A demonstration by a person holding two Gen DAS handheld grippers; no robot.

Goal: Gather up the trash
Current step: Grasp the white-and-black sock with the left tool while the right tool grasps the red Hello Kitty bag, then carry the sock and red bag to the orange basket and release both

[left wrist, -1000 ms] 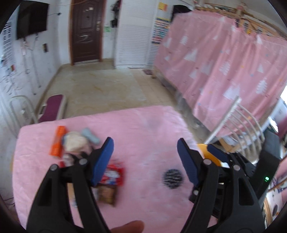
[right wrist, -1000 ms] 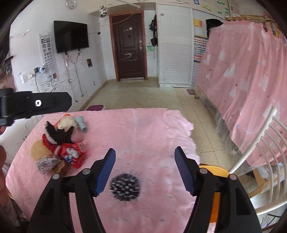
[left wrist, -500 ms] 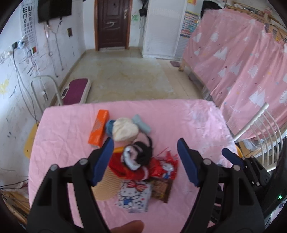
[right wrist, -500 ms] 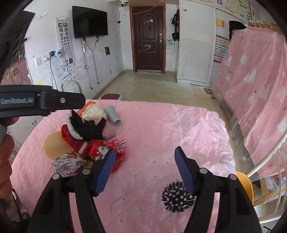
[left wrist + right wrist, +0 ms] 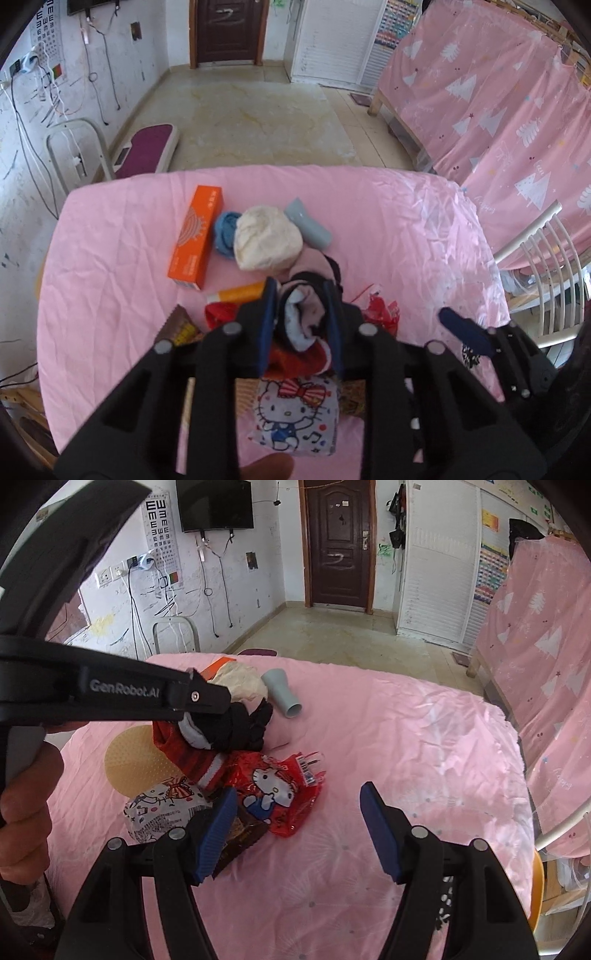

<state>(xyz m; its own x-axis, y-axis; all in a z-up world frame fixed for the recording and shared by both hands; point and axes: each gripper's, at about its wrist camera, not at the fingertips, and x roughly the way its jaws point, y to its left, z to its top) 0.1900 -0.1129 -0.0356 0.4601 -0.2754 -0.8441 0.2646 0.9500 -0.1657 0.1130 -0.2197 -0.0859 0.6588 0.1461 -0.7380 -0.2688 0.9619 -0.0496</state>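
Since the pile sits mid-counter [image 5: 110, 229], the left claw [image 5: 301, 325] has just been closing and now pinches the dark sock bundle [image 5: 306, 317] atop it, while the right claw [image 5: 295, 823] hangs released near the red wrapper [image 5: 280, 786]

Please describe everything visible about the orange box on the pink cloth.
The orange box is long, flat and rectangular, apparently cardboard, with a pale fan-like print and small lettering on top. It lies flat and closed on the pink cloth, toward the far left of the pile. A blue fabric ball lies against its right side.
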